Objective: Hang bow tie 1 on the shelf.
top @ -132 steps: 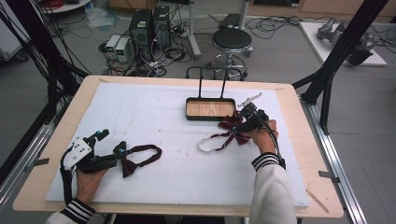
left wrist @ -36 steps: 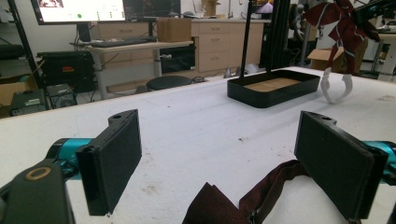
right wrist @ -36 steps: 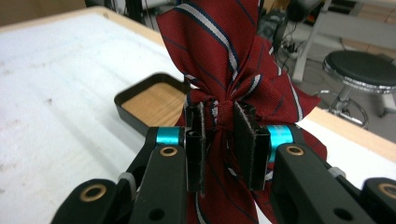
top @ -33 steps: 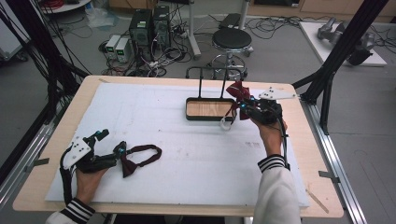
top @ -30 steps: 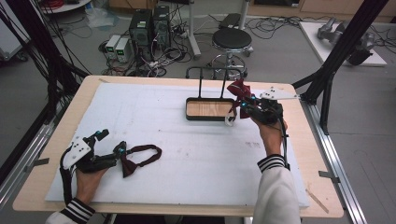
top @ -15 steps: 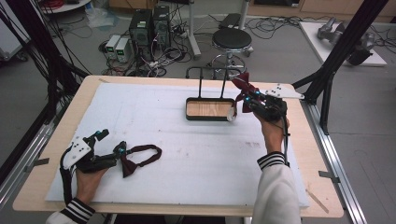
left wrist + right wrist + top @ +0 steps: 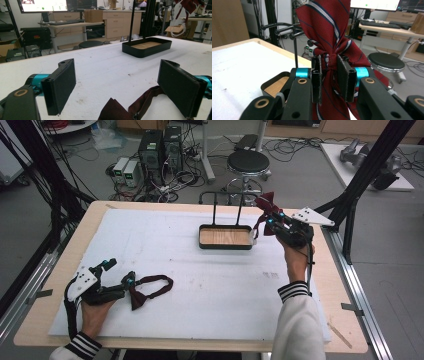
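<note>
Right gripper [image 7: 268, 221] is holding the striped red bow tie [image 7: 329, 37] up in the air, just beside the right end of the black tray [image 7: 225, 245] and near its hanger rail [image 7: 227, 195]. Jaws are pinching the tie squarely at the centre knot, pads pressing in from both sides; the wings are fanning out above and below, and the white strap is dangling under the hand.

Left gripper [image 7: 131, 282] is resting on the tabletop [image 7: 210, 290] at the near left, jaws spread wide, with the dark maroon bow tie [image 7: 145, 290] lying between them and nothing being squeezed. Strap loop is lying out flat to the right of it.

Handling judgement: both ties are looking light, soft and floppy, so no crush risk, but the fabric is likely slick and the wings will be folding wherever they're grabbed. The knot is the only firm, bunched spot, so that's the place to be gripping, as the right side is doing. The strap is going to be swinging and could be snagging on the rail or the tray rim, so slow moves near the rack.
</note>
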A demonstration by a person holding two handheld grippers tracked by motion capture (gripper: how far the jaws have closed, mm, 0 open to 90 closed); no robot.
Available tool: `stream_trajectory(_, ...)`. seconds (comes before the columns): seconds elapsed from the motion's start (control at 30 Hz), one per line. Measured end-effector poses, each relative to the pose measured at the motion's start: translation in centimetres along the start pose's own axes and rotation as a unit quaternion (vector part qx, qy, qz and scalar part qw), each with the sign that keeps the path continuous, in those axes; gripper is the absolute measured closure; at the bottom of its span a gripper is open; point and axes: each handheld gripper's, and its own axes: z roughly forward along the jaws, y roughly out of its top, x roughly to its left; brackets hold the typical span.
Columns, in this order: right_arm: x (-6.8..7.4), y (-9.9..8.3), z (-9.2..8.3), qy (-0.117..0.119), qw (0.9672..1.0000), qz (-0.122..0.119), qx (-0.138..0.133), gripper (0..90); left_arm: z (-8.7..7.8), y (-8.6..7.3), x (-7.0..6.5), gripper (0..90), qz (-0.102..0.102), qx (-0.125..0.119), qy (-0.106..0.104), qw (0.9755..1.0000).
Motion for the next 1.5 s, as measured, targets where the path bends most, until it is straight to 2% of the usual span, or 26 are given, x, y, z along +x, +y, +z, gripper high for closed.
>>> stream_trajectory(0.17,-0.2,0.2,-0.4,-0.006,1.0,0.001,-0.005,75.5,0.0,0.0,0.0,15.5,0.0,0.0,0.001,1.0)
stream_trajectory(0.23,-0.2,0.4,-0.4,-0.007,1.0,0.003,0.004,75.4,0.0,0.0,0.0,15.5,0.0,0.0,0.001,1.0)
stream_trajectory(0.33,-0.2,1.1,-0.2,-0.007,1.0,-0.005,-0.002,75.4,0.0,0.0,0.0,15.5,0.0,0.0,0.001,1.0)
stream_trajectory(0.57,-0.2,2.4,0.8,-0.01,0.9999,-0.01,0.0,75.4,0.0,0.0,0.0,15.5,0.001,0.0,0.001,1.0)
stream_trajectory(0.97,-0.6,3.5,2.7,-0.005,0.9999,-0.016,-0.001,75.3,0.0,0.0,0.0,15.5,0.001,-0.001,0.0,1.0)
stream_trajectory(1.3,-1.4,3.1,4.1,-0.014,0.9998,-0.011,0.006,75.3,0.0,0.0,0.0,15.5,0.001,-0.001,0.001,1.0)
stream_trajectory(1.5,-2.0,2.5,4.5,-0.026,0.9991,-0.004,0.033,75.2,0.0,0.0,0.0,15.5,0.001,-0.001,0.001,1.0)
